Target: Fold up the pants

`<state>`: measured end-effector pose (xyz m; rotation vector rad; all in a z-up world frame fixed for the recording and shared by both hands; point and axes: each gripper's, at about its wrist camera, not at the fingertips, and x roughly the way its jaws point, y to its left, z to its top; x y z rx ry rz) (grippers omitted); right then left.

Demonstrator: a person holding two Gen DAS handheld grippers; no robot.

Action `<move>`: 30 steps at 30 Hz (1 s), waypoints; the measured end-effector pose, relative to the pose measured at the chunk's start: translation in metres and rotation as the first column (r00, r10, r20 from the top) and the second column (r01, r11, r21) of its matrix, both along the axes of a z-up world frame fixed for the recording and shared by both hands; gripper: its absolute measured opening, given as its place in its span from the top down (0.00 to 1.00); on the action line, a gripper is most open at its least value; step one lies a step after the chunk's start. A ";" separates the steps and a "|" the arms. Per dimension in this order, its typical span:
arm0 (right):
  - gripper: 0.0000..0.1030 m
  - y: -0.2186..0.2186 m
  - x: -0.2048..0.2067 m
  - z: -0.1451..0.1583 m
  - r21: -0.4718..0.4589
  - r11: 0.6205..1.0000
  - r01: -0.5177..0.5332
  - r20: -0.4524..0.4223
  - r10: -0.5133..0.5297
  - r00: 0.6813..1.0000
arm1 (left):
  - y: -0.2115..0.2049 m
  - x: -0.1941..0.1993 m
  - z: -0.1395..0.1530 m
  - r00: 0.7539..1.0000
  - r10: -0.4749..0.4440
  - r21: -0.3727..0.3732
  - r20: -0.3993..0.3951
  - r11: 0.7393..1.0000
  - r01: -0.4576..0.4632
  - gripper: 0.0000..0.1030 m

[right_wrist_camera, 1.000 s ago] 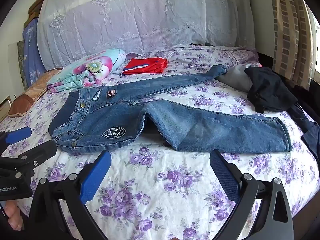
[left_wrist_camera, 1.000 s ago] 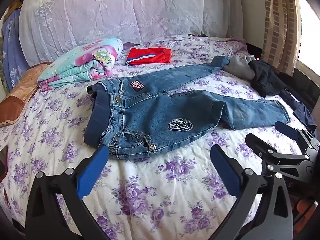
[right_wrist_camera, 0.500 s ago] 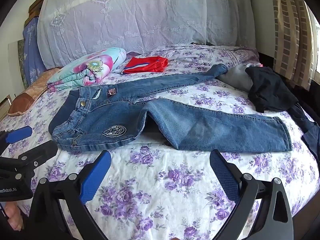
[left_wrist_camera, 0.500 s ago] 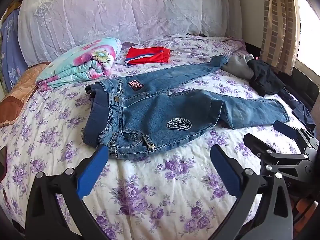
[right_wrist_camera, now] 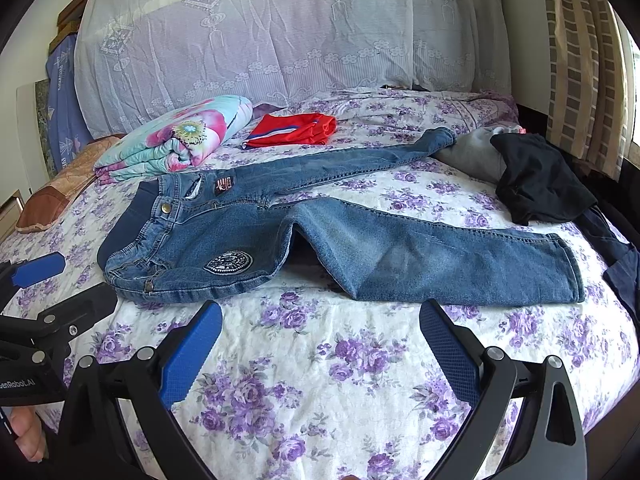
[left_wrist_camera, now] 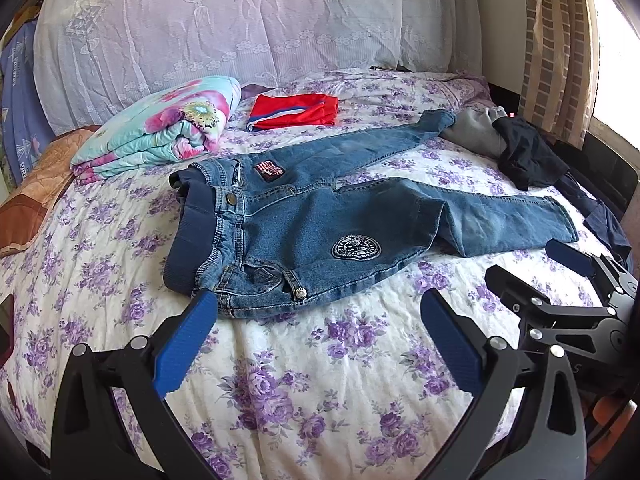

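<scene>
Partial white lettering "enRobot.AI" on the black body of the left hand-held gripper (right_wrist_camera: 32,276) — patch lettering on the jeans (right_wrist_camera: 320,240) too small to read

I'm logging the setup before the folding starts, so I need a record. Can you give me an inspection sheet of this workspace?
Surface: bed with a white sheet printed in purple flowers; near half bare.
Job's things: blue jeans lie unfolded, front up, waistband to the left, legs spread apart toward the right.
Clutter: folded floral blanket, folded red garment, grey garment touching the far leg's cuff, black garment, dark blue cloth at the right edge.
Grippers: left gripper and right gripper both open, holding nothing, short of the jeans.
Cables: nothing seen.
Surroundings: lace cover at the bed's head, striped curtain on the right.
</scene>
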<state>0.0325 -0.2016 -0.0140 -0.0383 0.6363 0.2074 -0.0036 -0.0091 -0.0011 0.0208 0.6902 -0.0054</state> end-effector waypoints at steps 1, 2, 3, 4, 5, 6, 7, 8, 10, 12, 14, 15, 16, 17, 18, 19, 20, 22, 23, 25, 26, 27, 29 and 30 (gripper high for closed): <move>0.03 0.000 0.000 0.000 0.000 1.000 0.000 -0.001 0.000 1.000 | 0.000 0.000 0.000 1.000 0.000 0.000 0.000 1.000 0.000 0.04; 0.03 0.001 0.000 -0.001 -0.001 1.000 0.001 0.000 -0.001 1.000 | 0.000 0.000 0.000 1.000 0.001 -0.001 -0.001 1.000 -0.001 0.04; 0.03 0.000 0.000 0.000 -0.001 1.000 0.000 0.000 0.000 1.000 | 0.000 0.000 0.000 1.000 0.000 -0.001 -0.001 1.000 0.000 0.04; 0.03 0.000 0.000 0.000 -0.001 1.000 -0.001 -0.001 0.001 1.000 | 0.000 0.000 0.000 1.000 0.000 -0.001 -0.001 1.000 0.000 0.04; 0.03 0.000 0.000 0.000 -0.001 1.000 -0.001 0.000 0.001 1.000 | 0.000 0.000 0.000 1.000 0.001 0.000 -0.001 1.000 -0.001 0.04; 0.03 0.000 0.000 0.000 -0.001 1.000 -0.001 -0.001 0.001 1.000 | 0.000 0.000 0.000 1.000 0.002 0.000 0.000 1.000 -0.002 0.04; 0.03 0.000 0.000 0.001 0.000 1.000 0.000 -0.001 0.000 1.000 | 0.000 0.000 0.001 1.000 0.001 -0.001 -0.001 1.000 -0.001 0.04; 0.03 0.000 0.000 0.001 0.001 1.000 -0.001 -0.001 0.001 1.000 | 0.000 0.000 0.001 1.000 0.001 -0.001 -0.001 1.000 -0.001 0.04; 0.03 0.000 0.000 0.000 0.000 1.000 0.001 0.000 -0.001 1.000 | 0.000 0.000 0.001 1.000 0.002 0.000 -0.001 1.000 -0.002 0.04; 0.03 0.000 0.000 0.000 0.001 1.000 0.000 -0.001 0.000 1.000 | 0.000 0.000 0.001 1.000 0.001 -0.001 -0.002 1.000 -0.001 0.04; 0.03 -0.001 0.000 0.001 -0.001 1.000 0.000 -0.001 0.000 1.000 | 0.000 0.000 0.000 1.000 0.001 -0.001 -0.002 1.000 -0.001 0.04; 0.03 -0.001 0.000 0.000 -0.001 1.000 0.001 0.000 -0.001 1.000 | 0.000 0.000 0.000 1.000 0.001 0.000 -0.001 1.000 -0.001 0.04; 0.03 -0.001 0.000 0.000 0.000 1.000 0.001 -0.001 -0.001 1.000 | 0.000 0.000 0.000 1.000 0.000 0.000 -0.001 1.000 0.000 0.04; 0.03 -0.001 0.000 0.000 0.001 1.000 0.000 -0.002 0.000 1.000 | -0.001 0.000 0.000 1.000 0.000 0.001 -0.002 1.000 0.000 0.04; 0.03 -0.001 0.000 0.000 0.001 1.000 0.001 -0.001 -0.001 1.000 | 0.000 0.000 0.000 1.000 0.000 0.000 -0.002 1.000 0.000 0.04; 0.03 -0.001 0.000 0.000 0.000 1.000 0.000 -0.001 0.000 1.000 | 0.000 0.000 0.000 1.000 0.000 0.000 -0.002 1.000 0.000 0.04; 0.03 0.000 0.000 0.001 0.001 1.000 0.001 -0.002 -0.001 1.000 | 0.000 0.000 0.000 1.000 0.001 0.000 -0.002 1.000 -0.001 0.04; 0.03 0.000 0.000 0.000 0.001 1.000 0.000 -0.003 0.000 1.000 | -0.001 0.000 0.000 1.000 0.002 0.001 -0.003 1.000 -0.001 0.04; 0.03 0.001 0.000 -0.001 0.001 1.000 0.001 -0.003 -0.001 1.000 | -0.001 0.000 0.000 1.000 0.001 0.000 -0.003 1.000 -0.001 0.04; 0.03 0.000 -0.002 -0.001 0.002 1.000 -0.002 -0.004 0.002 1.000 | -0.001 0.000 0.000 1.000 0.002 0.002 -0.002 1.000 -0.002 0.04; 0.03 -0.001 -0.001 -0.001 0.002 1.000 -0.001 -0.004 0.001 1.000 | -0.002 0.000 -0.001 1.000 0.003 0.004 -0.003 1.000 -0.003 0.04; 0.03 -0.001 -0.002 -0.001 0.002 1.000 -0.001 -0.005 0.001 1.000 | -0.003 0.000 -0.001 1.000 0.003 0.004 -0.004 1.000 -0.003 0.04; 0.03 -0.001 -0.001 -0.001 0.002 1.000 -0.001 -0.005 0.001 1.000 | -0.003 0.000 -0.002 1.000 0.002 0.002 -0.003 1.000 -0.002 0.04; 0.03 0.000 -0.002 -0.002 0.002 1.000 -0.001 -0.005 0.001 1.000 | -0.003 0.000 -0.002 1.000 0.003 0.004 -0.003 1.000 -0.003 0.04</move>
